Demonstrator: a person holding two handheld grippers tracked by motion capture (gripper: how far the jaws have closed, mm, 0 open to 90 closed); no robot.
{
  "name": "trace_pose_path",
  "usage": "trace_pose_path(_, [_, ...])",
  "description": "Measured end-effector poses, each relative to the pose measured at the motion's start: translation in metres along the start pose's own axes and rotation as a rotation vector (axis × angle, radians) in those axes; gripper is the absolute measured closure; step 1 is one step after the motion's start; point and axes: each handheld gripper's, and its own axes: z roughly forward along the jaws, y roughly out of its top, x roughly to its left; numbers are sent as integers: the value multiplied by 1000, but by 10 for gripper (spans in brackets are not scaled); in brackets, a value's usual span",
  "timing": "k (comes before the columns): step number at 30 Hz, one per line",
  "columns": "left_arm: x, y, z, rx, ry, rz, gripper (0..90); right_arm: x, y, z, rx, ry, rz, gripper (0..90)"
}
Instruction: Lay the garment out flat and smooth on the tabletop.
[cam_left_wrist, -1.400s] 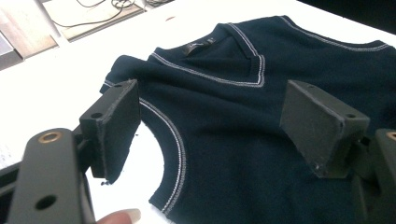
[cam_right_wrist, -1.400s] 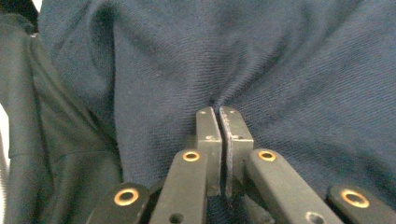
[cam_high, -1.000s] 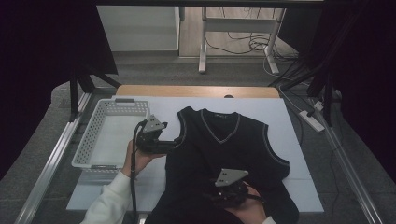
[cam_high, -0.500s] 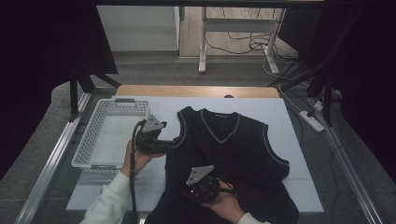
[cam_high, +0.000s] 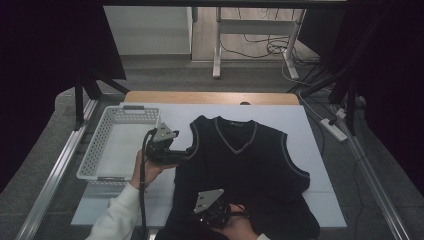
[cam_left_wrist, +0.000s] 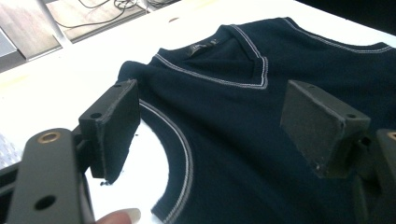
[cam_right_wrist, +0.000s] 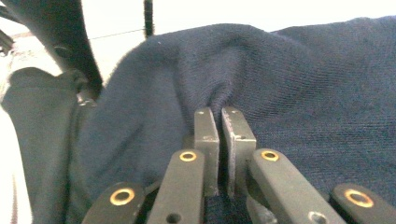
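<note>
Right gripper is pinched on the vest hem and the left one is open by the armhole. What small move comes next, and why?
Probably close the left gripper on the armhole edge of the navy sweater vest. Its jaws stand open over the white-trimmed armhole with no fabric pinched, while the right gripper, whose jaws have just been closing, is shut on a fold of the knit near the hem. With both holds secured, the vest could be lifted or folded evenly.

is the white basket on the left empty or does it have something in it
Empty. In the high view the white basket shows only its bare perforated floor; the dark vest lies spread on the table beside it.
</note>
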Motion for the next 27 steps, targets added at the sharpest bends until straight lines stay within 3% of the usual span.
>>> trace_pose_path(7, [1, 0, 0, -2, 0, -1, 208, 19, -3, -9, -31, 76, 8, 857])
trace_pose_path(10, [1, 0, 0, 1, 0, -4, 208, 28, -4, -13, -28, 93, -15, 858])
trace_pose_path(14, [1, -1, 0, 2, 1, -5, 207, 33, -4, -17, -26, 99, -32, 857])
trace_pose_path(17, [1, -1, 1, 3, 1, -3, 207, 30, -6, -18, -43, 84, -14, 841])
trace_pose_path(19, [1, -1, 1, 6, 1, -2, 205, 26, -6, -21, -59, 66, 9, 759])
trace_pose_path(21, [2, -1, 1, 7, 1, -4, 204, 23, -5, -26, -85, 38, 32, 607])
trace_pose_path(24, [3, -2, 2, 9, 2, -6, 204, 15, -6, -38, -149, 11, 83, 513])
trace_pose_path(27, [2, -2, 3, 13, 2, -5, 203, 3, -8, -49, -179, -20, 135, 469])
